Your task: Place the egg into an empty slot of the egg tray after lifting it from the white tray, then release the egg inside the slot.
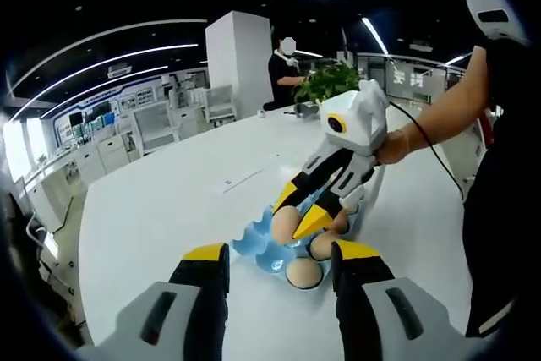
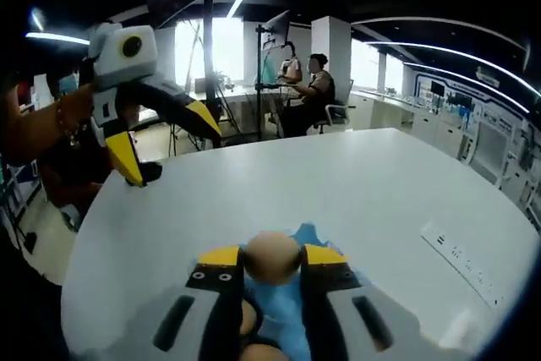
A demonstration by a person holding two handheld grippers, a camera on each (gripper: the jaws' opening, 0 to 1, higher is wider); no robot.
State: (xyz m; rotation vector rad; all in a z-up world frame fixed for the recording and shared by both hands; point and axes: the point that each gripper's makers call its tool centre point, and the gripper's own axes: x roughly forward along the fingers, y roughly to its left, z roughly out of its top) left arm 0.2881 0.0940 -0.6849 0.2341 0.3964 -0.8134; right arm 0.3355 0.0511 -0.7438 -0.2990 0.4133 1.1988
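Your right gripper is clenched on the egg, which sits between its two yellow-tipped jaws at the lower centre of the right gripper view, directly over the blue egg tray; you cannot tell from here whether the egg touches the tray yet. In the left gripper view the same gripper comes in from the right of the frame, slanting down toward the lower centre, with the egg pinched at its tips just above the egg tray. Two other eggs already lie in slots at the near side of that tray, close to your left jaws. Your left gripper is released, its jaws standing apart at the bottom of its own view with nothing between them; in the right gripper view it hangs at the upper left, jaws spread, well apart from the egg. The tray rests on a large white table, and a green plant stands at the far edge, upper centre of the left gripper view.
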